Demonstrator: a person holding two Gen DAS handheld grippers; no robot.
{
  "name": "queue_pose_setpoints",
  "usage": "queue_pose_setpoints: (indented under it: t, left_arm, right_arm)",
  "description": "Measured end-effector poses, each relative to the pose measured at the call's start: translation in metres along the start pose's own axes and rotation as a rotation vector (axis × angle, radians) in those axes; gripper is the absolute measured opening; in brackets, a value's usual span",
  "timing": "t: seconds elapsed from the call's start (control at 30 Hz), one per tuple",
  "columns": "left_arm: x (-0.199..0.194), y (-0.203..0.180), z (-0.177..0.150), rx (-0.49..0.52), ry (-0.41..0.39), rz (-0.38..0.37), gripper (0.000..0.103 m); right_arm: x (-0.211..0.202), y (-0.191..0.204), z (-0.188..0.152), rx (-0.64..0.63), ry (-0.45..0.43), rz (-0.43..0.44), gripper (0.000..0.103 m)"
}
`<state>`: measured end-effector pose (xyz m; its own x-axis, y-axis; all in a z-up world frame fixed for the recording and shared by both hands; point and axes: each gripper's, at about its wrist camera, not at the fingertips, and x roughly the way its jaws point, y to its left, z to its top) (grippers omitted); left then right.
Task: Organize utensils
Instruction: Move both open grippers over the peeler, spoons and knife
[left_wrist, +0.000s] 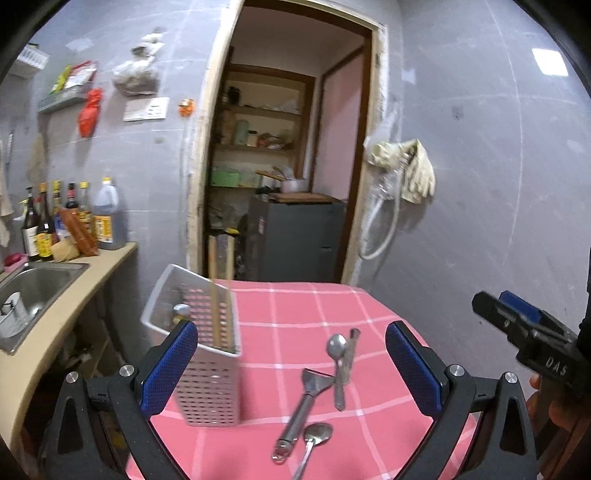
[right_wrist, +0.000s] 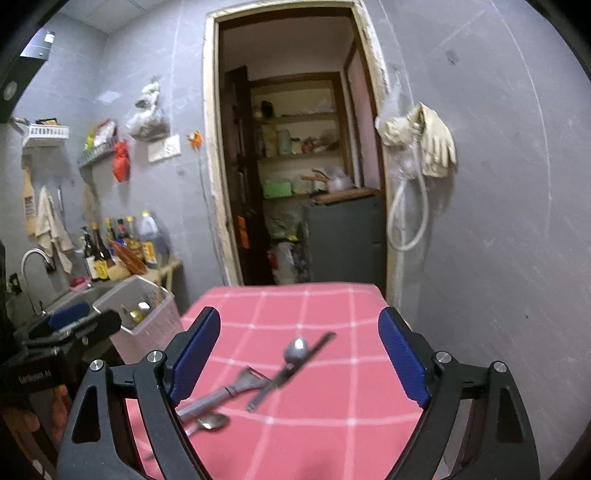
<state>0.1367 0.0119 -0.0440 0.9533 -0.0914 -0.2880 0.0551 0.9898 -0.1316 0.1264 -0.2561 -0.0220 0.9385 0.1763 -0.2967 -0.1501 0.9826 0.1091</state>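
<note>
A perforated white utensil holder (left_wrist: 207, 354) stands at the left of the pink checked tablecloth (left_wrist: 295, 306), with chopsticks (left_wrist: 218, 295) and a spoon inside. Loose on the cloth lie a spoon (left_wrist: 337, 347), a slim flat utensil (left_wrist: 345, 369), a metal peeler (left_wrist: 303, 402) and a second spoon (left_wrist: 317, 435). My left gripper (left_wrist: 291, 365) hangs open above them, the holder by its left finger. My right gripper (right_wrist: 299, 362) is open over the same spoon (right_wrist: 295, 349) and peeler (right_wrist: 236, 387), gripping nothing. The holder (right_wrist: 144, 325) shows at its left.
A counter with a steel sink (left_wrist: 33, 295) and several sauce bottles (left_wrist: 70, 218) runs along the left. Behind the table an open doorway (left_wrist: 288, 166) leads to shelves and a dark cabinet. Rubber gloves (left_wrist: 413, 170) and a hose hang on the right wall.
</note>
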Motion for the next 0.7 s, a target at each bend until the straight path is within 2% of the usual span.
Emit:
queue_pose_setpoints:
  t: [0.23, 0.43, 0.5, 0.7]
  left_arm:
    - [0.029, -0.023, -0.008, 0.059, 0.041, -0.031, 0.102]
    - [0.059, -0.035, -0.016, 0.092, 0.106, -0.063, 0.102]
    - [0.073, -0.038, -0.017, 0.101, 0.147, -0.076, 0.102]
    - [0.121, -0.043, -0.029, 0.131, 0.299, -0.041, 0.102]
  right_arm:
    - [0.027, -0.033, -0.026, 0.041, 0.084, -0.018, 0.084]
    - [0.063, -0.058, -0.041, 0.085, 0.179, 0.037, 0.084]
    - [0.077, -0.063, -0.044, 0.091, 0.209, 0.057, 0.083]
    - [0.129, -0.071, -0.054, 0.092, 0.301, 0.13, 0.073]
